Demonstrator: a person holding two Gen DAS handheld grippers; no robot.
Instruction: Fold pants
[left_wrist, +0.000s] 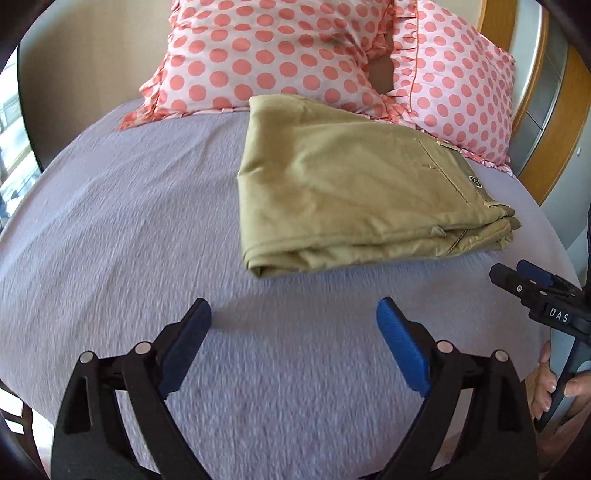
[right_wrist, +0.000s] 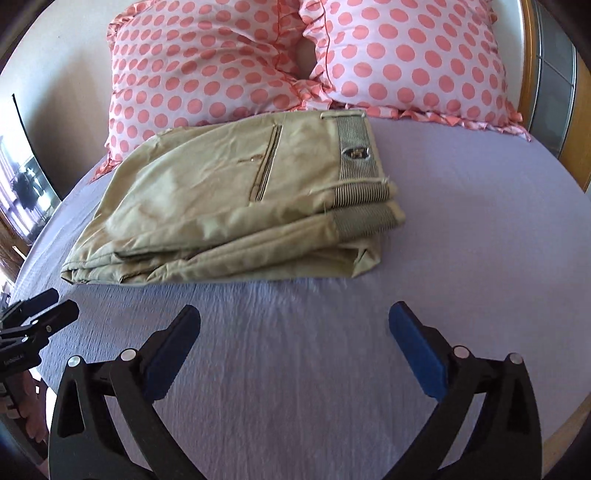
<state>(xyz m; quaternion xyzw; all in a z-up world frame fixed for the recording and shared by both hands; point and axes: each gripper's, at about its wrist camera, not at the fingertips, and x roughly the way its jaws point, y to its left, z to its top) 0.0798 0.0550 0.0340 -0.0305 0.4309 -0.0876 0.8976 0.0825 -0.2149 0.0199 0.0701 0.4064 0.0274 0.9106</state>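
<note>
Two views here, left wrist first. The left gripper (left_wrist: 293, 314) has its jaws spread wide, holding nothing, over bare sheet (left_wrist: 122, 229) near the front edge of the bed. The pants (left_wrist: 354, 199) sit well apart from it, already folded into a compact khaki stack toward the head of the bed, touching the polka-dot pillows (left_wrist: 266, 55). The right gripper (left_wrist: 517, 275) pokes in at the right edge, too cut off to read from here.

Right wrist view: the right gripper's blue pads (right_wrist: 417, 350) are wide apart too, empty. The pants show stacked layers, striped waistband (right_wrist: 356, 147) facing the bed's right side. Looks basically done, maybe just tidying left. The underside layers are hidden.
</note>
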